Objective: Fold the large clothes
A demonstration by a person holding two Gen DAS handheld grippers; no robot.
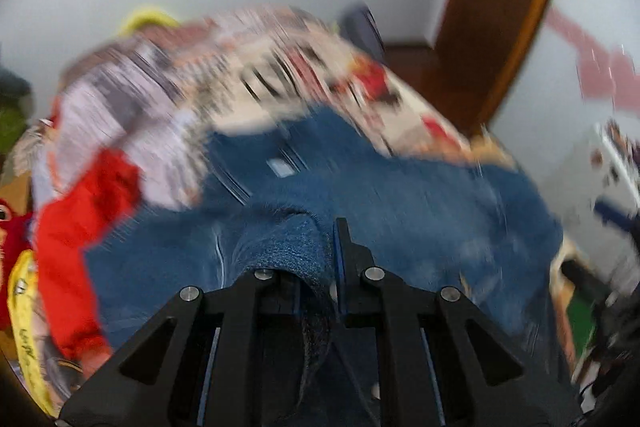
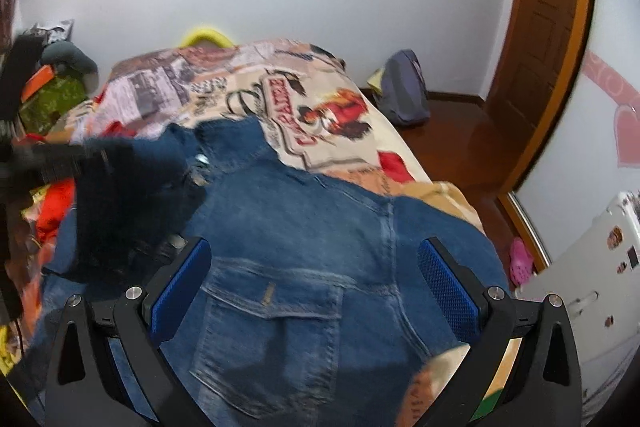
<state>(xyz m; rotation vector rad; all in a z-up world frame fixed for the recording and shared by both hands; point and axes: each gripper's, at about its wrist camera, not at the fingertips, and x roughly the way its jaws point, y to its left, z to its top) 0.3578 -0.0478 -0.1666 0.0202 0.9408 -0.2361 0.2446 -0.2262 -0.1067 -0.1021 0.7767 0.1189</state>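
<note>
Denim jacket spread on bed; right gripper jaws wide.

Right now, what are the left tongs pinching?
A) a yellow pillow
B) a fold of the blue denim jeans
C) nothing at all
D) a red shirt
B: in the left wrist view the left tongs are shut on a bunched fold of the blue denim jeans, which lie spread over the patterned bed cover.
</note>
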